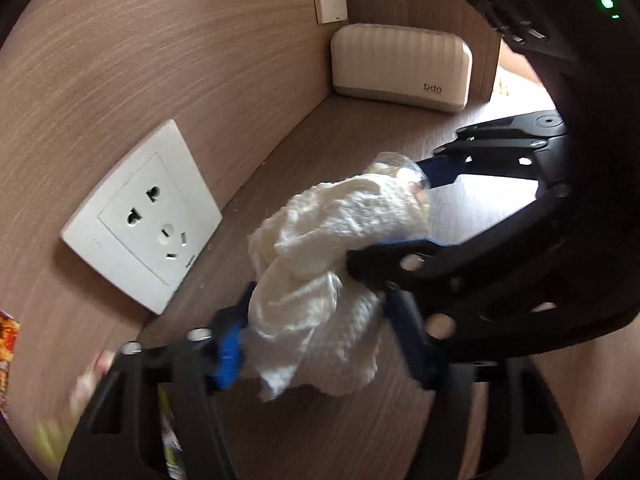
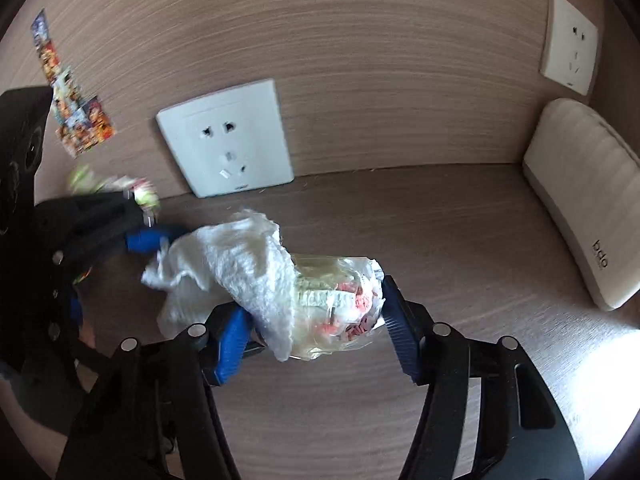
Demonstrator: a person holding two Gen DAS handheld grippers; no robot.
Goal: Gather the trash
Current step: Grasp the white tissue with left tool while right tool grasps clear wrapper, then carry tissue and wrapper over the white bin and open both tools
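Here, two grippers meet on one bundle: a crumpled white paper towel (image 1: pixel 320 264) and a clear crinkled plastic wrapper (image 2: pixel 340 300) with pink print, lying on the wood-grain desk (image 2: pixel 460 240). The left gripper (image 1: pixel 316 336) pinches the towel end; the right gripper (image 2: pixel 316 340) clamps towel and wrapper together. The bundle's long axis runs roughly along the back panel. Two white wall sockets (image 2: pixel 228 140) (image 2: pixel 570 42) and one cream ribbed box (image 2: pixel 584 200) edge the desk; the surface towards that box is open.

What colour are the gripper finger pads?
Blue pads on black gripper frames; clearest in the right wrist view.
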